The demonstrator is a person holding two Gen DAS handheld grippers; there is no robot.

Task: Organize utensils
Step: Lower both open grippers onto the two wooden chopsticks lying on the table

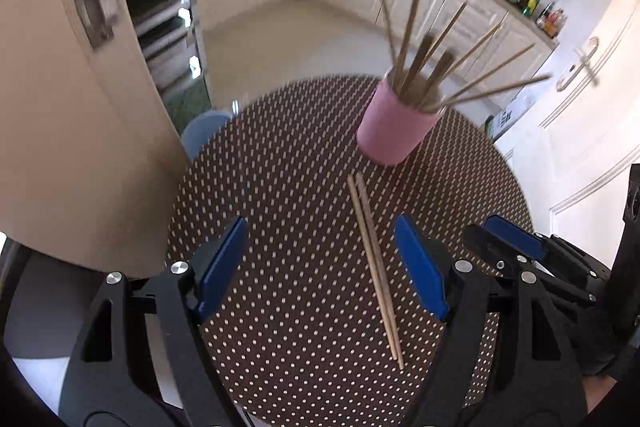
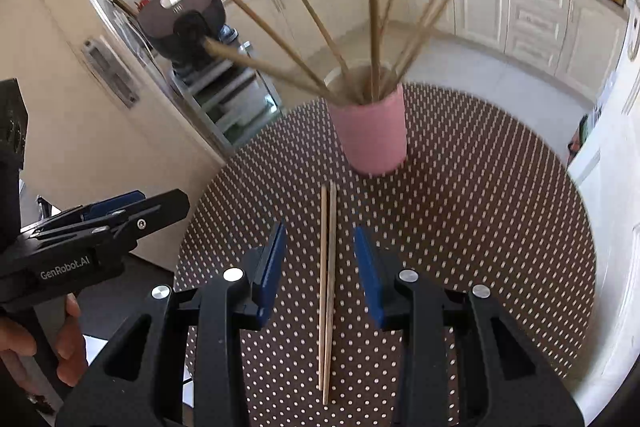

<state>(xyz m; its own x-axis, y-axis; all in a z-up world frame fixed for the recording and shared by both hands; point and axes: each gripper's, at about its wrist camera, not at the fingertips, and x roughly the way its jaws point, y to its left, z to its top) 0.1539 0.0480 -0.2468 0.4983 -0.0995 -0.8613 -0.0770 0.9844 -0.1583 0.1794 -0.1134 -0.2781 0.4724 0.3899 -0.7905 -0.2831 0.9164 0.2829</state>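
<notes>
Two loose chopsticks (image 2: 328, 291) lie side by side on the dotted counter (image 2: 480, 227), touching or nearly so along their length, with their far tips pointing toward the pink cup (image 2: 370, 135). That cup stands upright just beyond them and holds a fan of more chopsticks (image 2: 374, 39) leaning outward in all directions.

My right fingers (image 2: 320, 271) are spread wide and hold nothing; the blue pads (image 2: 272, 267) sit one on each side of the loose pair, which runs straight down the gap between them without touching either pad.

My left fingers (image 1: 320, 267) are also wide apart and hold nothing. From the left wrist view the pair lies slanted, nearer the right-hand pad (image 1: 420, 267) than the other, and the cup sits ahead and to the right. My right gripper shows at that view's right edge, close beside my left.
</notes>
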